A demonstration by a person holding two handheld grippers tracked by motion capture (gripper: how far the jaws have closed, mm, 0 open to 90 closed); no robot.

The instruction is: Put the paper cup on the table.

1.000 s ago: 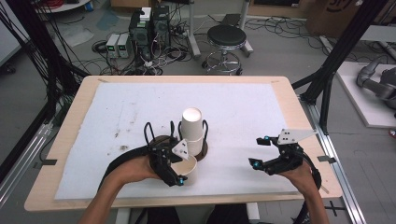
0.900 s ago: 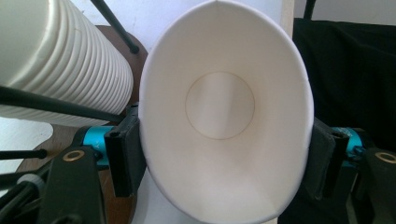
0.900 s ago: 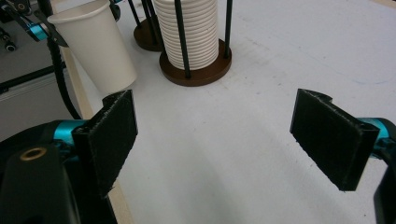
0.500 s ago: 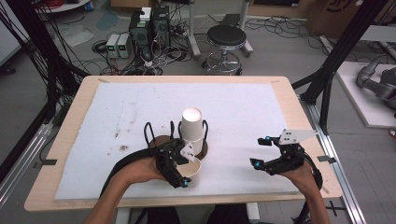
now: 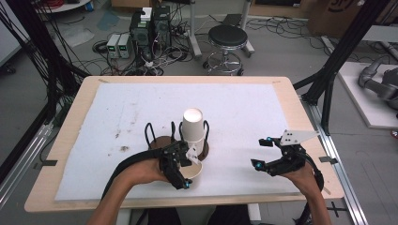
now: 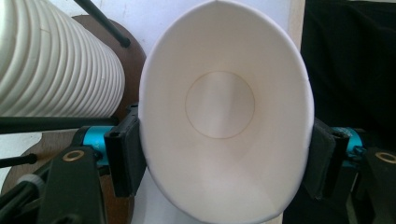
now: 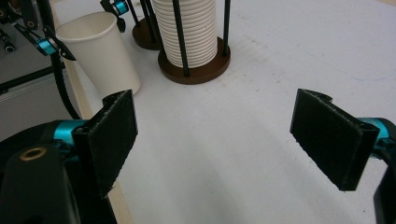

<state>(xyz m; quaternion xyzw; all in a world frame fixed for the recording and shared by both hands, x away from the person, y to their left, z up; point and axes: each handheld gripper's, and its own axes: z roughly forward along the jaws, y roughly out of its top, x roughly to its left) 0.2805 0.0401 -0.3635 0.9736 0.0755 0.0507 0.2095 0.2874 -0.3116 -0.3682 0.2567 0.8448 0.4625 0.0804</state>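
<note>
Jaws of the left gripper [image 5: 185, 165] squeeze a paper cup [image 6: 224, 112] oval, at six o'clock from the cup stack [image 5: 193, 127]; right gripper [image 7: 233, 128] stands wide. Light, crushable: grip gently near the rim.

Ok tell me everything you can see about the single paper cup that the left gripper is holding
The paper cup is plain white, looks like thin paper, and is empty, with a round flat bottom visible inside. The left gripper is shut on it, a black jaw pressing each side, so the rim is squeezed into an oval. The cup stands roughly upright with its mouth up, near the table's front edge, just in front of the cup stack in its dark wire holder. Whether its base touches the white mat is unclear.
</note>
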